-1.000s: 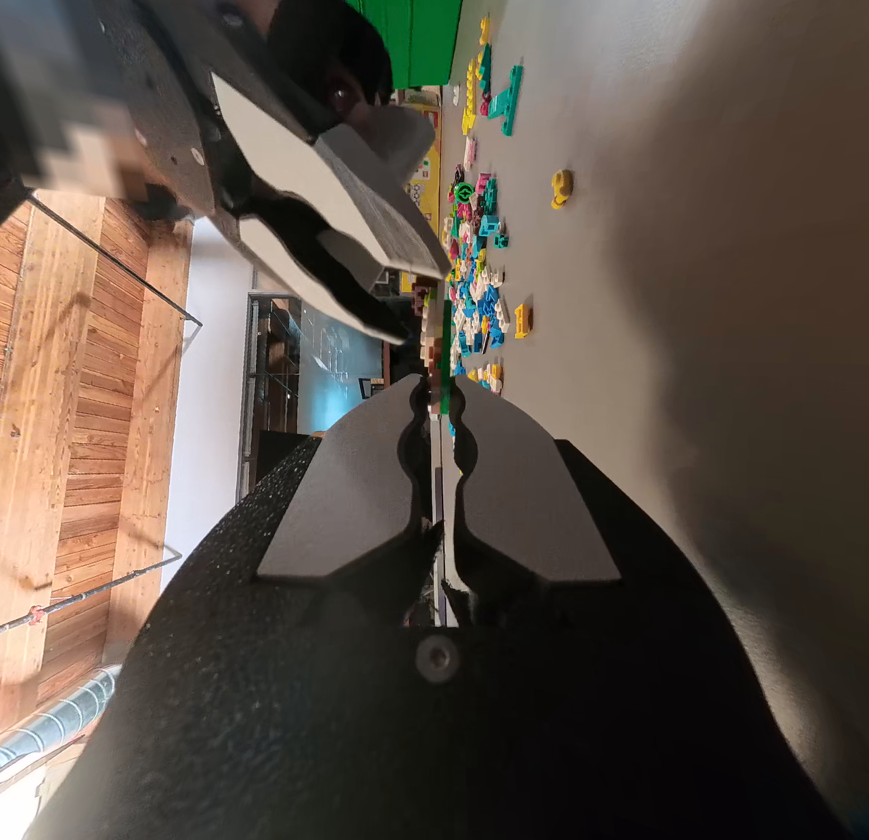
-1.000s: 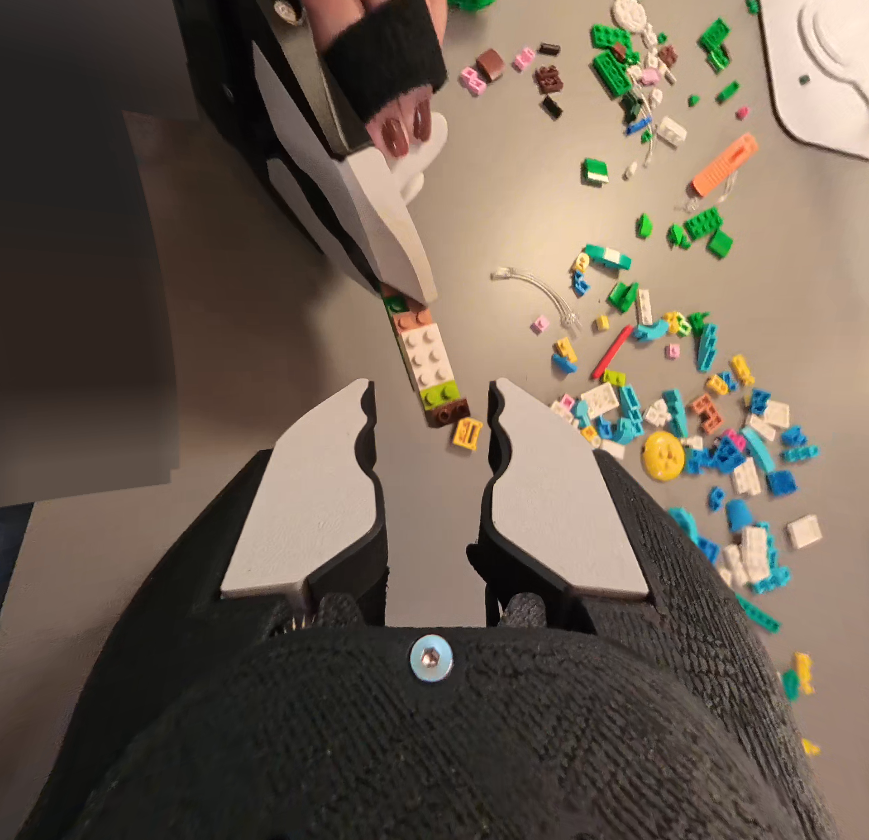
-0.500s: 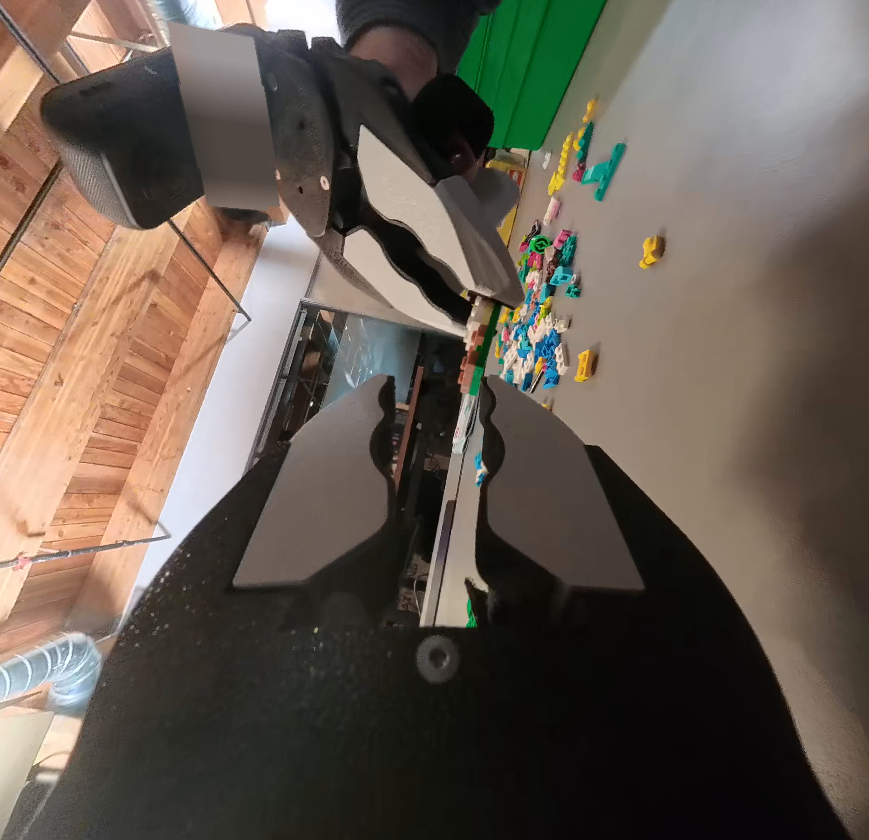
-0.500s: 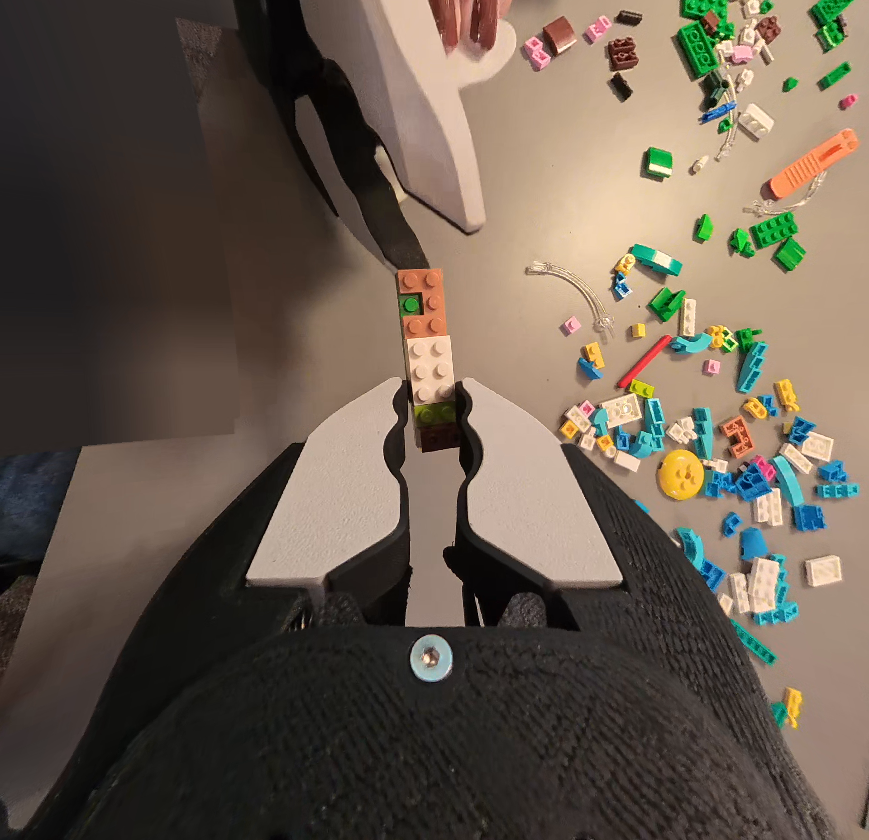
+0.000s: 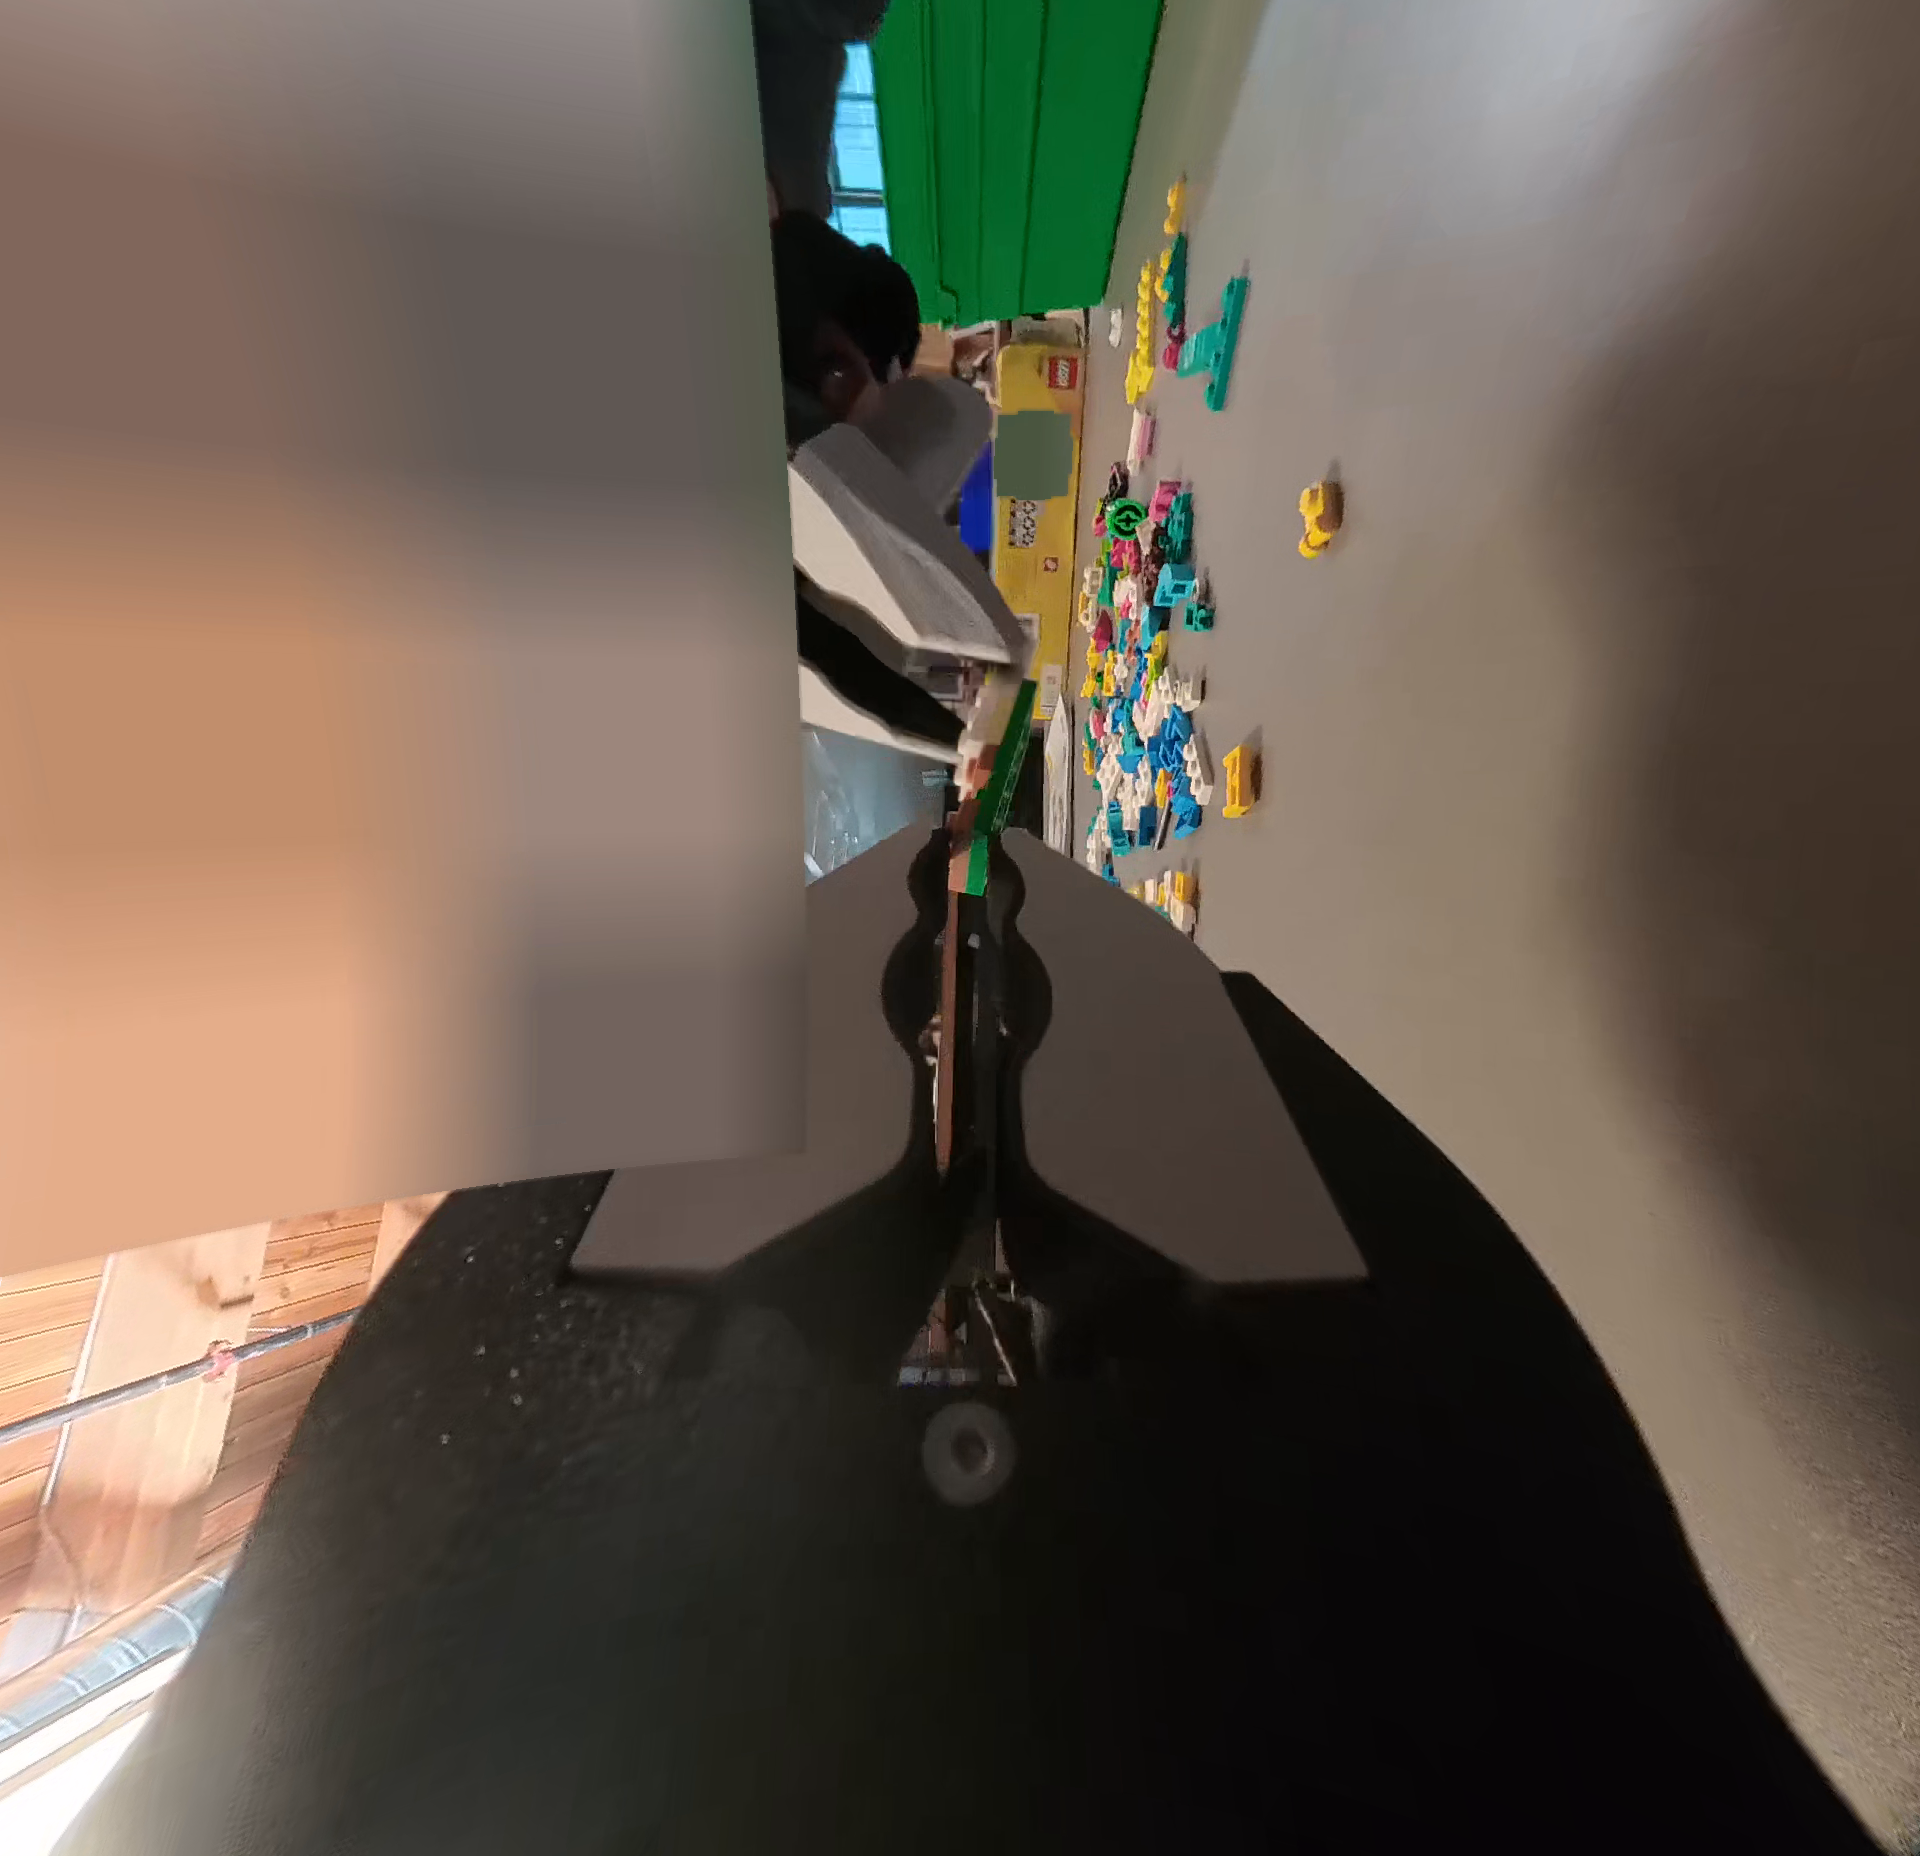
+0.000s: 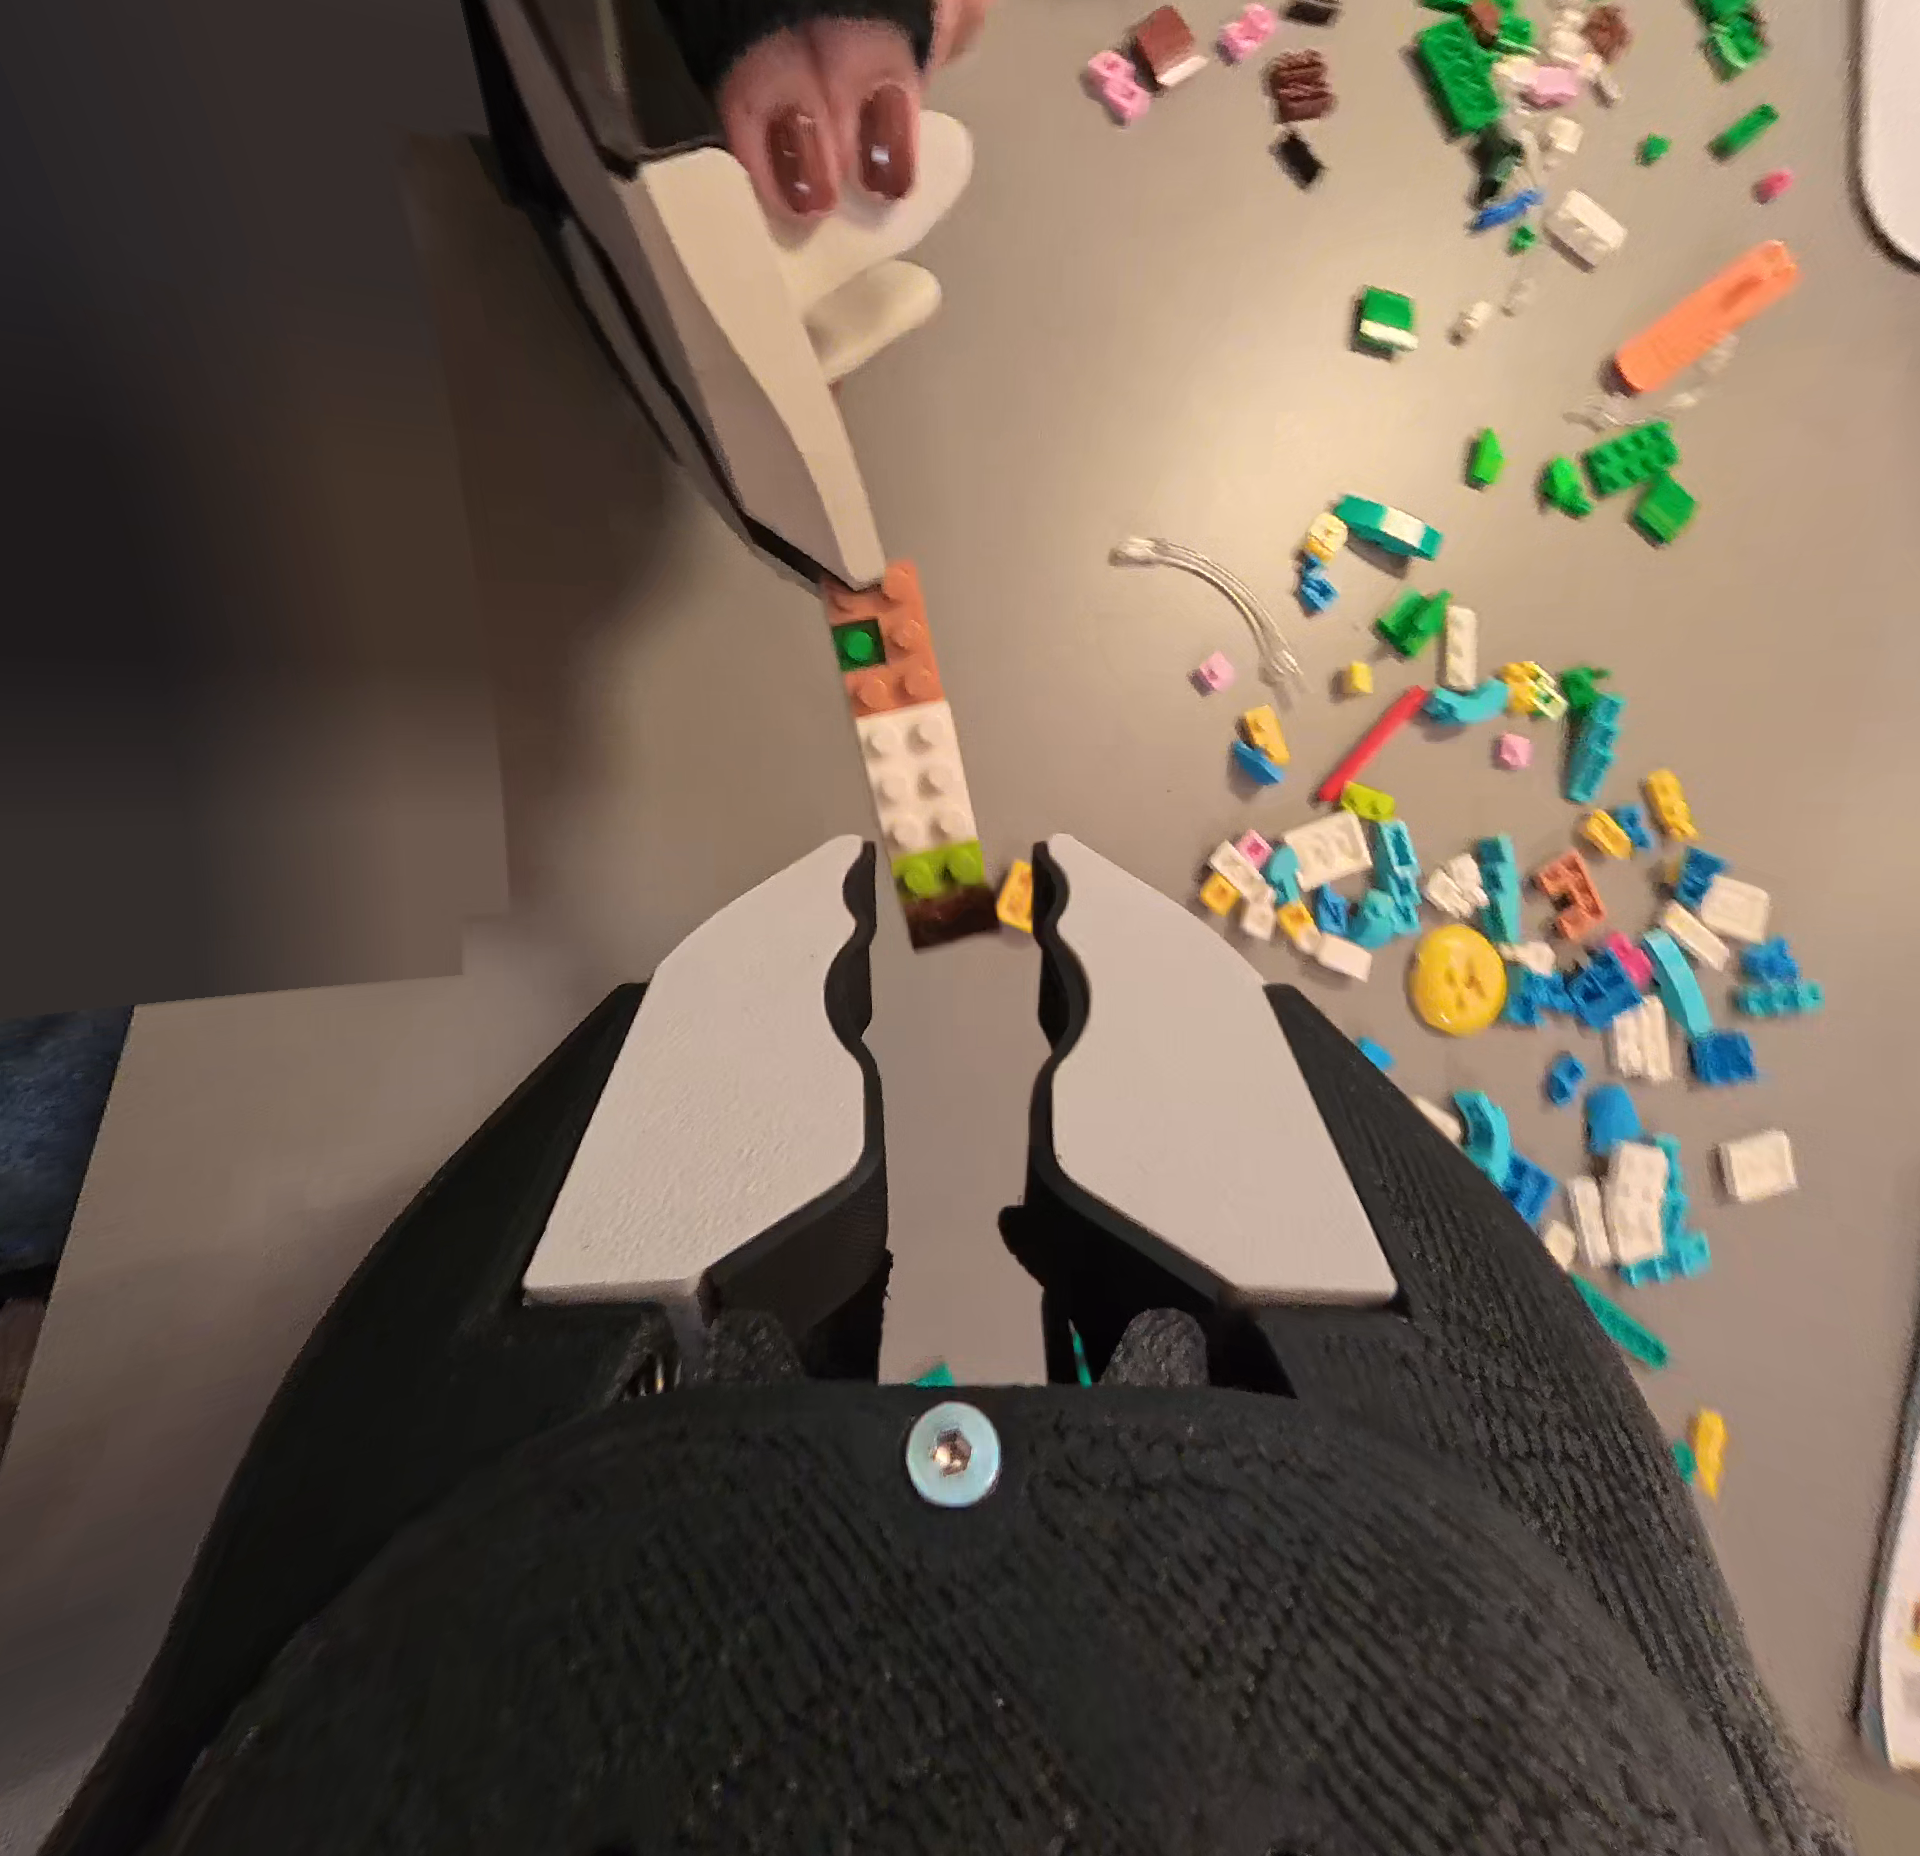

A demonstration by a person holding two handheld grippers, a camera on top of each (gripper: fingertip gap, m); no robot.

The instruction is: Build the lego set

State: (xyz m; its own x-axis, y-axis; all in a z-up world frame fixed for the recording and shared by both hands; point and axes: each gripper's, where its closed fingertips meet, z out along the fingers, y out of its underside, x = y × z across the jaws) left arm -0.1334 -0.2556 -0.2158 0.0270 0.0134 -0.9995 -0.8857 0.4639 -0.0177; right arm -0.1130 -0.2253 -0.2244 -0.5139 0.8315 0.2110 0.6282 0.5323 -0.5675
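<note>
A narrow lego strip (image 6: 914, 757) runs from orange with a green stud through white and lime to a brown end. It is held above the grey table (image 6: 1091, 435). My left gripper (image 5: 966, 850) is shut on its orange end, and the strip (image 5: 1003, 757) shows edge-on there. In the right wrist view the left gripper (image 6: 847, 559) comes in from the upper left. My right gripper (image 6: 951, 871) is open. The strip's brown end lies between its fingertips, with a gap on each side. The right gripper's fingers (image 5: 904, 591) show beyond the strip in the left wrist view.
Several loose bricks (image 6: 1538, 933) lie to the right, with a yellow round piece (image 6: 1457, 978), an orange brick separator (image 6: 1704, 315) and green pieces (image 6: 1475, 50). A white tray (image 6: 1896, 92) is at the far right. A yellow box (image 5: 1039, 559) stands behind the bricks. The tips of one gripper are about 4 cm away from the tips of the other.
Half a second ago my right gripper was shut on the strip's brown end and the left was open. Now the left is shut on the orange end and the right has opened.
</note>
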